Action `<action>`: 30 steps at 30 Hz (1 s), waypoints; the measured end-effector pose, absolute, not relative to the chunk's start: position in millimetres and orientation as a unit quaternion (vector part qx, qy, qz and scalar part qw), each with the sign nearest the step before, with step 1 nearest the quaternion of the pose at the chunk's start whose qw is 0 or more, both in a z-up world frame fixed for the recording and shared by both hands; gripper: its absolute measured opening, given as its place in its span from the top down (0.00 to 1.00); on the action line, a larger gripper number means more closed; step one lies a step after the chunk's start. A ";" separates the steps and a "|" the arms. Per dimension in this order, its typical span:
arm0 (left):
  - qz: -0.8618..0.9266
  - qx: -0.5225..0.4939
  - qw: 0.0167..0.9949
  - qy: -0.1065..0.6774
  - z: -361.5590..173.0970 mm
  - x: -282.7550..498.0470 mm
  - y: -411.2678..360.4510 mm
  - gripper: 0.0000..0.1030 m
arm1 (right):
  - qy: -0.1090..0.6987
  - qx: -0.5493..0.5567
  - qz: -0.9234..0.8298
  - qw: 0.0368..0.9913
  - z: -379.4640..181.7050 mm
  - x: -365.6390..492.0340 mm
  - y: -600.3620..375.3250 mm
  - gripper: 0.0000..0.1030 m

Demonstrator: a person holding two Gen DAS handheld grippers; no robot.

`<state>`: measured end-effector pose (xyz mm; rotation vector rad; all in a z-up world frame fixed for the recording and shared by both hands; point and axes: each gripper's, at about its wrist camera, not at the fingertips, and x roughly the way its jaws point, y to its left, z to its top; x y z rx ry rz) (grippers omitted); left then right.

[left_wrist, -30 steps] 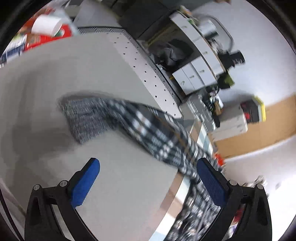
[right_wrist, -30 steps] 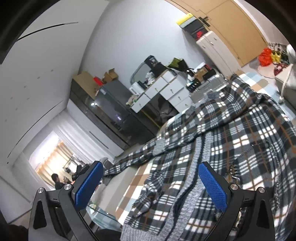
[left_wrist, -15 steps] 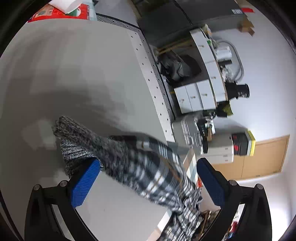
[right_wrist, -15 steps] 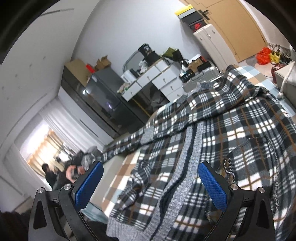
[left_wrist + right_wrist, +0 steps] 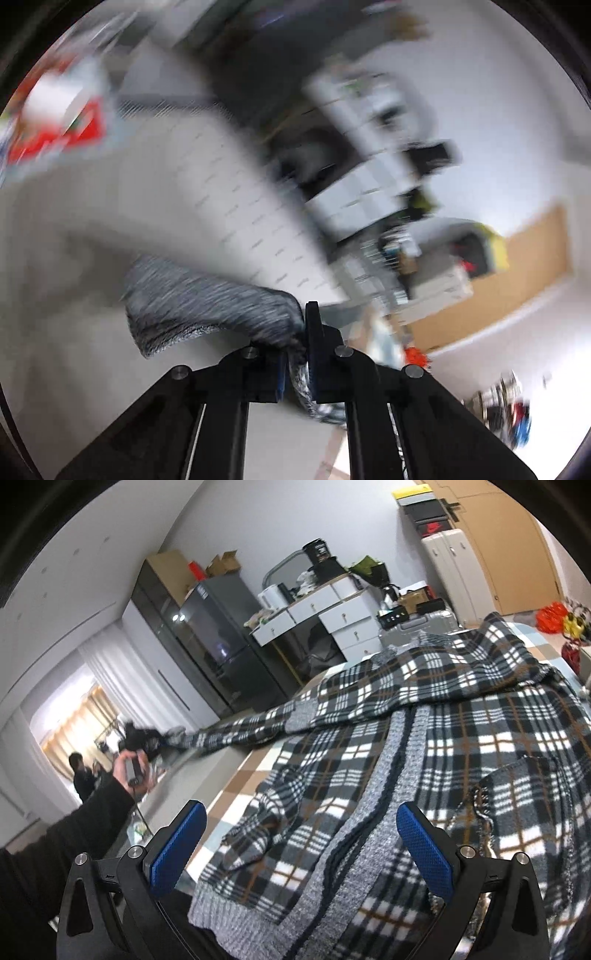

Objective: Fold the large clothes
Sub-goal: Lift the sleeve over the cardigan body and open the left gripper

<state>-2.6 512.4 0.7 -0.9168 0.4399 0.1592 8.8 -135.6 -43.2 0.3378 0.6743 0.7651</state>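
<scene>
**Left tool clamped on the cuff, right tool wide over the cardigan**

Nearest in the left wrist view, the left tool [image 5: 297, 363] has its blue-padded jaws together, pinching the grey ribbed knit sleeve cuff [image 5: 207, 310] above the pale grey counter [image 5: 74, 206] — the picture is badly blurred. In the right wrist view, the right tool [image 5: 299, 845] stands with its jaws apart, nothing between them, over the black, white and brown plaid knit cardigan [image 5: 461, 738]. Its sleeve stretches away left to the person's left hand [image 5: 129, 770]. Farther off stands a white desk with drawers [image 5: 325, 616].
</scene>
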 end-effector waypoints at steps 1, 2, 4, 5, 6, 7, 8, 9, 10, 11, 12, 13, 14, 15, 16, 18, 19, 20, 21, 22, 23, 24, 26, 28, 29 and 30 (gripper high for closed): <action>0.056 -0.416 0.888 0.187 9.0 -8.9 508.1 0.95 | 0.320 0.156 0.367 0.859 -42.8 7.1 -133.5 0.00; 0.036 -0.392 0.904 0.169 15.6 -15.3 502.2 0.95 | 0.319 0.153 0.369 0.859 -42.2 6.0 -132.4 0.00; 0.019 -0.382 0.906 0.181 10.9 -18.6 499.8 0.95 | 0.316 0.150 0.373 0.859 -41.0 3.7 -131.2 0.00; 0.034 -0.388 0.899 0.201 0.9 -19.5 502.4 0.95 | 0.316 0.150 0.374 0.859 -40.7 3.6 -131.4 0.00; 0.047 -0.397 0.892 0.213 -9.6 -20.2 506.5 0.95 | 0.315 0.151 0.375 0.859 -40.4 3.1 -131.7 0.00; 0.067 -0.411 0.879 0.231 -25.2 -21.5 513.2 0.95 | 0.314 0.152 0.375 0.859 -39.8 3.2 -131.5 0.00; 0.092 -0.432 0.862 0.248 -43.1 -23.1 521.2 0.95 | 0.315 0.154 0.375 0.858 -40.0 3.3 -131.9 0.00; 0.106 -0.465 0.840 0.259 -62.4 -25.2 529.8 0.95 | 0.315 0.155 0.374 0.858 -40.1 3.5 -132.4 0.00; 0.108 -0.492 0.822 0.264 -75.8 -26.7 536.6 0.95 | 0.316 0.156 0.373 0.858 -40.1 3.7 -133.1 0.00; 0.116 -0.522 0.800 0.272 -91.7 -30.4 544.6 0.95 | 0.316 0.159 0.373 0.858 -39.9 3.5 -133.6 0.00; 0.120 -0.542 0.786 0.273 -101.5 -32.9 548.1 0.95 | 0.315 0.161 0.371 0.858 -40.0 3.4 -134.7 0.00; 0.118 -0.564 0.772 0.269 -110.5 -36.8 551.9 0.90 | 0.314 0.163 0.370 0.859 -39.6 2.9 -135.1 0.00; 0.113 -0.578 0.765 0.261 -114.8 -40.1 554.2 0.88 | 0.314 0.166 0.370 0.858 -39.8 3.2 -135.9 0.00; 0.112 -0.581 0.764 0.255 -113.8 -42.4 553.9 0.86 | 0.315 0.168 0.370 0.858 -39.7 3.4 -136.1 0.00; 0.112 -0.579 0.767 0.253 -110.3 -45.0 553.0 0.81 | 0.315 0.171 0.368 0.858 -40.3 3.9 -136.5 0.00; 0.107 -0.574 0.774 0.244 -103.9 -44.9 551.4 0.67 | 0.317 0.174 0.363 0.858 -42.0 6.2 -136.4 0.00; 0.102 -0.576 0.776 0.236 -101.6 -44.5 550.8 0.56 | 0.317 0.175 0.361 0.859 -42.5 6.8 -136.2 0.00; 0.098 -0.579 0.776 0.228 -99.1 -43.7 550.5 0.51 | 0.318 0.176 0.359 0.860 -43.1 7.7 -136.0 0.00; 0.098 -0.582 0.775 0.224 -99.2 -36.2 547.7 0.40 | 0.319 0.176 0.358 0.860 -44.0 8.5 -135.6 0.00; 0.100 -0.585 0.775 0.218 -97.9 -32.4 548.7 0.31 | 0.322 0.175 0.357 0.859 -44.9 9.3 -134.5 0.00; 0.107 -0.587 0.774 0.212 -98.5 -23.9 548.8 0.27 | 0.324 0.174 0.357 0.859 -46.0 10.0 -133.7 0.00; 0.116 -0.589 0.772 0.210 -96.9 -22.4 549.4 0.22 | 0.325 0.172 0.356 0.859 -47.1 10.3 -132.6 0.00; 0.134 -0.585 0.770 0.217 -98.5 -5.8 550.2 0.21 | 0.327 0.167 0.355 0.860 -48.2 9.4 -130.3 0.00; 0.154 -0.575 0.774 0.215 -98.3 5.1 551.2 0.21 | 0.328 0.161 0.356 0.860 -48.9 8.6 -127.6 0.00; 0.165 -0.570 0.777 0.210 -98.6 5.9 551.4 0.21 | 0.328 0.158 0.356 0.861 -49.0 8.4 -126.2 0.00; 0.177 -0.560 0.782 0.207 -98.0 6.8 551.9 0.21 | 0.328 0.155 0.355 0.861 -49.3 7.8 -125.1 0.00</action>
